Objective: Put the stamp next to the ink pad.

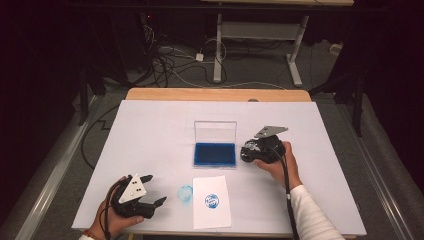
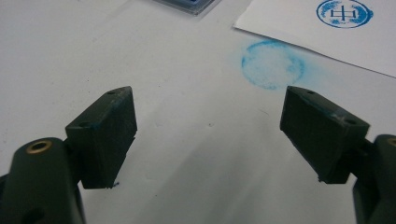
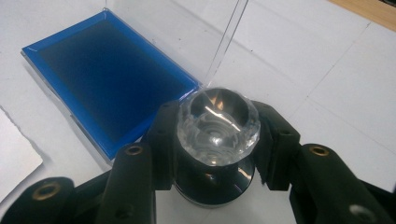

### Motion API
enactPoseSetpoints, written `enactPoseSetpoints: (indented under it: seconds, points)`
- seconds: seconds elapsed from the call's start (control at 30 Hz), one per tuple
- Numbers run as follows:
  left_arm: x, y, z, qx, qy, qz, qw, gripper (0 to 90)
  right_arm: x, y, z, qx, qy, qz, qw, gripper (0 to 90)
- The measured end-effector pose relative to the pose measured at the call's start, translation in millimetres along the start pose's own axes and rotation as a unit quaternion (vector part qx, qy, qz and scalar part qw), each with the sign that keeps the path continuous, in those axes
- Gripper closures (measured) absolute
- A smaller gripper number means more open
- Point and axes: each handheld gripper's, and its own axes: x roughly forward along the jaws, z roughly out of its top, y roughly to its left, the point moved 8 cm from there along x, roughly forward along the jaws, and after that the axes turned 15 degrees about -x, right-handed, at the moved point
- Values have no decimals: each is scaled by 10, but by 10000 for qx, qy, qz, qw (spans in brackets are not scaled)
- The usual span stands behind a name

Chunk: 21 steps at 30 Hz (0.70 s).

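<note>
A round blue stamp imprint [image 2: 344, 12] on the white paper sheet [image 2: 299, 28] encloses a character resembling "中"; the ring around it is too blurred to read. The fainter blue ring [image 2: 273, 64] on the table covering carries no legible text.

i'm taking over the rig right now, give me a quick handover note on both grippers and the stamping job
Right gripper: shut on the stamp, a clear faceted knob on a dark base, held just right of the ink pad.
Left gripper: open, holding nothing, low over the white table cover, left of the paper.
Ink pad: lid up, blue pad exposed, mid-table.
Paper: near the front edge, already carrying one round blue print.
Also a faint blue ring smudge on the cover beside the paper.
Done: one print made.
Left: probably set the stamp down, or re-ink it for another print, and close the pad.
</note>
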Motion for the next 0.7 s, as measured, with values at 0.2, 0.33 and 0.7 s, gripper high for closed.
enactPoseSetpoints:
  seconds: [0.2, 0.33, 0.7]
  points:
    - [4, -2, -3, 5, 14, -4, 10000, 181, -5, -1, -14, 54, -29, -33, 10000, 564]
    - [2, -2, -3, -11, 6, -14, 10000, 181, -9, 1, -19, 80, -49, -39, 9999, 564]
    - [13, -9, -8, -17, 27, -40, 10000, 181, -6, 7, -28, 84, -66, -40, 9999, 520]
